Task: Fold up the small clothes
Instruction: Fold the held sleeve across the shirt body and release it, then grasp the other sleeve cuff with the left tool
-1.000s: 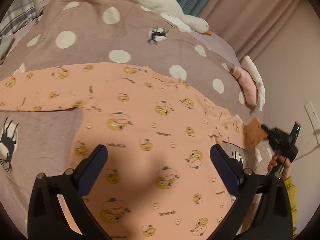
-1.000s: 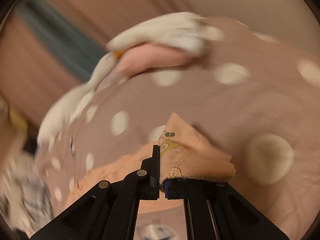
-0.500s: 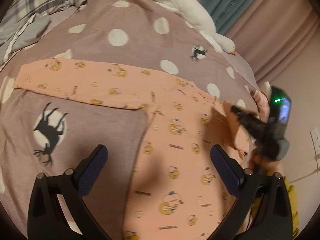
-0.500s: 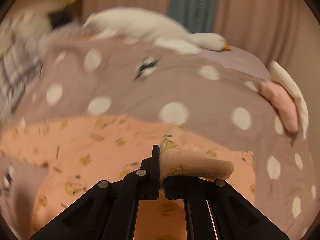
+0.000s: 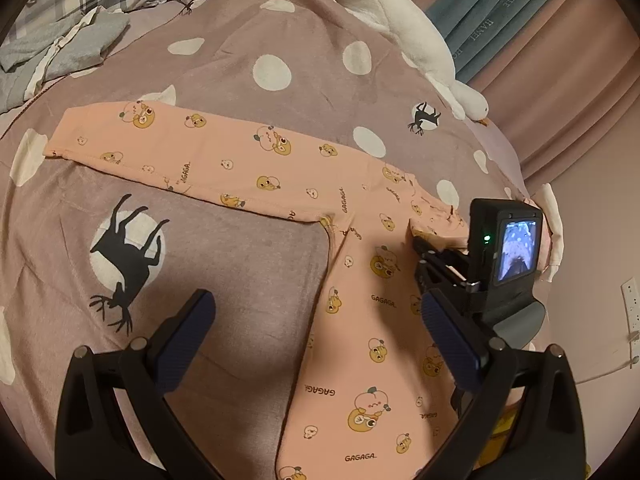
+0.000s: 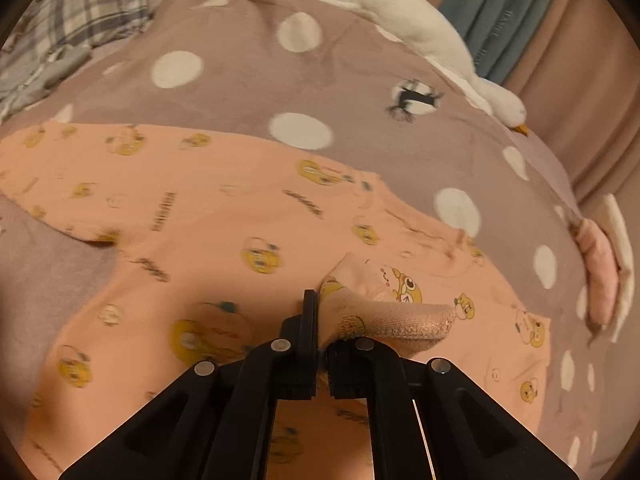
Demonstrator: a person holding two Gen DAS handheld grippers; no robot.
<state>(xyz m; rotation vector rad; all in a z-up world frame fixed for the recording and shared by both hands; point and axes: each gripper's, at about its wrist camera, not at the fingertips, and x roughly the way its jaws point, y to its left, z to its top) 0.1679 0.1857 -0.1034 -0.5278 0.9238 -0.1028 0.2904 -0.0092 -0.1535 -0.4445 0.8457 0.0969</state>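
A peach child's shirt printed with yellow cartoon faces lies flat on a mauve dotted blanket. Its left sleeve stretches out to the left. My right gripper is shut on the right sleeve cuff, which it holds folded over the shirt's chest. From the left wrist view that right gripper sits over the shirt's upper right. My left gripper hovers open above the shirt's left side and the blanket, with nothing between its blue pads.
A white plush goose lies along the blanket's far edge, by teal and pink curtains. Grey and plaid clothes are piled at the far left. A pink and white folded cloth sits at the right edge.
My right gripper swung the cuff leftward from beyond the shirt's right edge to over its chest. The left gripper's view shifted left, bringing the whole left sleeve into sight.
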